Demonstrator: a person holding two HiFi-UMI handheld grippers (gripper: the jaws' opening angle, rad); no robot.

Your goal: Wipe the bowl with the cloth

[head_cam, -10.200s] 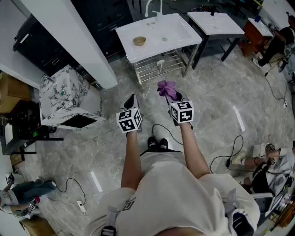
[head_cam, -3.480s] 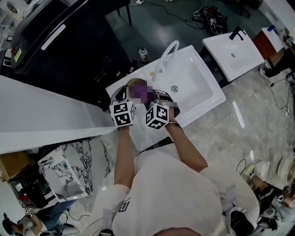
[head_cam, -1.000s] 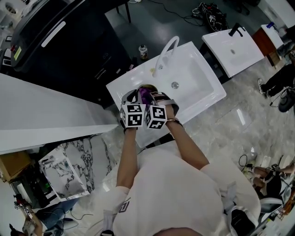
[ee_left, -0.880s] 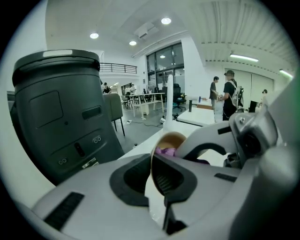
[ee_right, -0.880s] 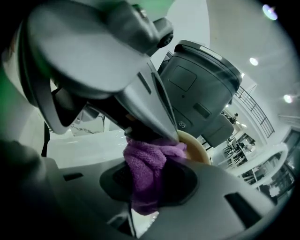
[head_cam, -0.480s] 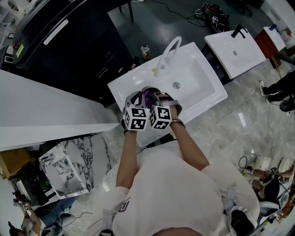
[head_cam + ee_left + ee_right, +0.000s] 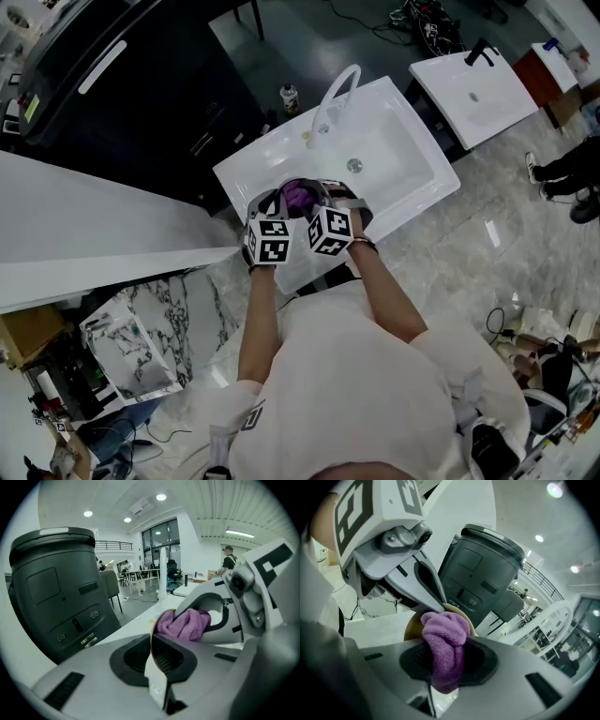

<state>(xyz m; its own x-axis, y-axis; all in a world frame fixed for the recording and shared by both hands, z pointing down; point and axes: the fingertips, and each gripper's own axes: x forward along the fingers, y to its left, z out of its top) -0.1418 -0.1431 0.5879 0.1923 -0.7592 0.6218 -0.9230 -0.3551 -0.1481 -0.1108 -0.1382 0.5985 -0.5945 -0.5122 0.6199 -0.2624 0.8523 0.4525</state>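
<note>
Head view: left hand-held gripper (image 7: 265, 204) and right hand-held gripper (image 7: 337, 197) are meeting over white sink (image 7: 412, 178), near-left part. Left gripper view: jaws are pinching bowl (image 7: 151, 633) rim. Right gripper view: jaws are clamping purple cloth (image 7: 445, 644), pressing it into bowl.

Both arms reach forward, left tongs (image 7: 269, 202) and right tongs (image 7: 330, 195) side by side, both clamped.

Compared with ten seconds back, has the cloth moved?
Yes. The cloth, clamped in the right gripper, was over the floor short of the sink; now it is over the sink, at the bowl.
</note>
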